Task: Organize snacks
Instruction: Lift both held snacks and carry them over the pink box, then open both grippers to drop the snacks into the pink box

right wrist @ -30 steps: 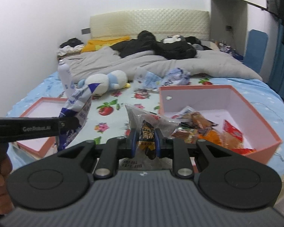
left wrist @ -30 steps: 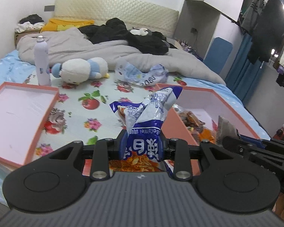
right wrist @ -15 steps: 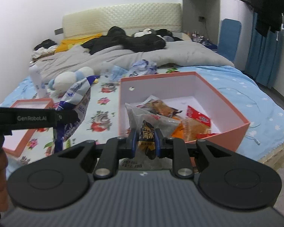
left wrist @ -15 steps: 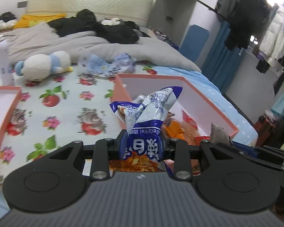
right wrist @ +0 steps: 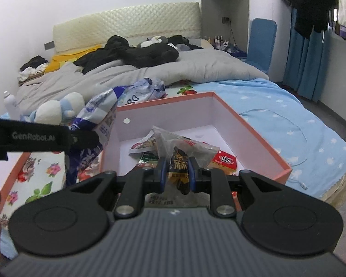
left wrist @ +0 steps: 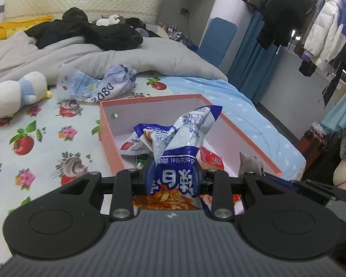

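Note:
My left gripper (left wrist: 172, 175) is shut on a blue and white snack bag (left wrist: 182, 143), held up over the near left corner of the pink box (left wrist: 108, 133). In the right wrist view that same bag (right wrist: 96, 113) hangs left of the box (right wrist: 260, 136), beside the left gripper's black arm (right wrist: 34, 136). My right gripper (right wrist: 176, 173) is shut on a clear packet with a dark snack (right wrist: 180, 157), above the box's near side. Several snack packets (right wrist: 223, 161) lie inside the box.
The box sits on a flowered sheet (left wrist: 34, 138) on a bed. A white plush toy (left wrist: 16, 92), a crumpled plastic bag (left wrist: 99, 85) and a grey duvet (left wrist: 126, 57) lie beyond. A second pink tray's edge (right wrist: 13, 175) is at left. Hanging clothes (left wrist: 311, 23) are on the right.
Both grippers have swung to the right with their bags. The pink box now sits straight ahead of both, and the left tray has slid out of the left wrist view.

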A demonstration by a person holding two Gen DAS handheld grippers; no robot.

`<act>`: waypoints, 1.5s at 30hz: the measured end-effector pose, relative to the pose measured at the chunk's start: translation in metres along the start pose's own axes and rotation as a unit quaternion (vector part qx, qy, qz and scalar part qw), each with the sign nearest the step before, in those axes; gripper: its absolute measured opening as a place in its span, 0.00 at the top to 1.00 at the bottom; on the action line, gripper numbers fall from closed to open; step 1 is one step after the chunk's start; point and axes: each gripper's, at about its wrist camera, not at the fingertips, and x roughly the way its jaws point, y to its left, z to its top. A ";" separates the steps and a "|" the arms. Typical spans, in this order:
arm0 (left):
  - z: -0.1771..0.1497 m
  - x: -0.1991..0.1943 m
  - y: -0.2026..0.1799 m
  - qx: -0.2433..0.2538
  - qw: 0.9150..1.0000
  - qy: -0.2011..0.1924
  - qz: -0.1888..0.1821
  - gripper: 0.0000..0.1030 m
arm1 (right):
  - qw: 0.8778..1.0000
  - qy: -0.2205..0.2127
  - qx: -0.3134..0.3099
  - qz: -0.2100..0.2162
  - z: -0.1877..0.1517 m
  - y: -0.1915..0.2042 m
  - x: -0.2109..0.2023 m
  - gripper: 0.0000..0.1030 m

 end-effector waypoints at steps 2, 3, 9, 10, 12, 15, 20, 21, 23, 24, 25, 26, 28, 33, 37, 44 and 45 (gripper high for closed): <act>0.010 0.015 0.002 0.004 1.000 0.005 -0.004 0.64 | 1.000 0.004 0.004 0.002 0.004 -0.004 0.010 0.78; 0.014 0.022 0.002 0.005 1.000 0.008 -0.003 0.64 | 1.000 0.008 0.007 0.005 0.006 -0.007 0.018 0.78; 0.034 0.061 0.009 0.007 1.000 0.024 0.001 0.64 | 0.999 0.027 0.019 0.013 0.013 -0.016 0.053 0.78; 0.036 0.066 0.010 0.006 1.000 0.028 0.001 0.64 | 0.999 0.029 0.020 0.015 0.014 -0.017 0.058 0.77; 0.038 0.076 0.011 0.007 0.999 0.033 -0.003 0.64 | 0.999 0.034 0.019 0.018 0.017 -0.019 0.068 0.77; 0.040 0.093 0.014 0.006 0.999 0.044 -0.001 0.64 | 0.999 0.041 0.017 0.013 0.018 -0.022 0.084 0.77; 0.045 0.111 0.019 0.013 0.999 0.049 0.015 0.63 | 0.998 0.059 0.025 0.017 0.016 -0.027 0.109 0.77; 0.046 0.114 0.020 0.013 0.999 0.050 0.017 0.63 | 0.997 0.064 0.028 0.019 0.015 -0.028 0.113 0.76; 0.048 0.118 0.023 0.013 0.998 0.052 0.017 0.63 | 0.997 0.069 0.031 0.022 0.013 -0.027 0.118 0.76; 0.049 0.119 0.024 0.013 0.998 0.051 0.017 0.63 | 0.997 0.070 0.032 0.021 0.013 -0.027 0.120 0.76; 0.049 0.120 0.025 0.010 0.998 0.052 0.018 0.59 | 0.997 0.070 0.033 0.022 0.013 -0.027 0.122 0.74; 0.050 0.121 0.026 0.009 0.998 0.056 0.018 0.57 | 0.997 0.070 0.034 0.024 0.014 -0.027 0.122 0.68; 0.050 0.121 0.026 0.009 0.998 0.056 0.011 0.44 | 0.997 0.068 0.035 0.023 0.014 -0.026 0.122 0.52; 0.049 0.107 0.024 0.012 0.999 0.046 0.009 0.39 | 0.997 0.060 0.034 0.018 0.015 -0.026 0.109 0.52; 0.048 0.083 0.019 0.015 0.999 0.038 0.007 0.39 | 0.998 0.051 0.039 0.017 0.019 -0.024 0.089 0.52; 0.049 0.023 0.008 0.014 1.000 0.001 0.001 0.39 | 0.999 0.011 0.041 0.031 0.032 -0.015 0.040 0.52; 0.049 0.015 0.006 0.016 1.000 -0.004 0.002 0.39 | 0.999 0.005 0.041 0.034 0.035 -0.014 0.032 0.52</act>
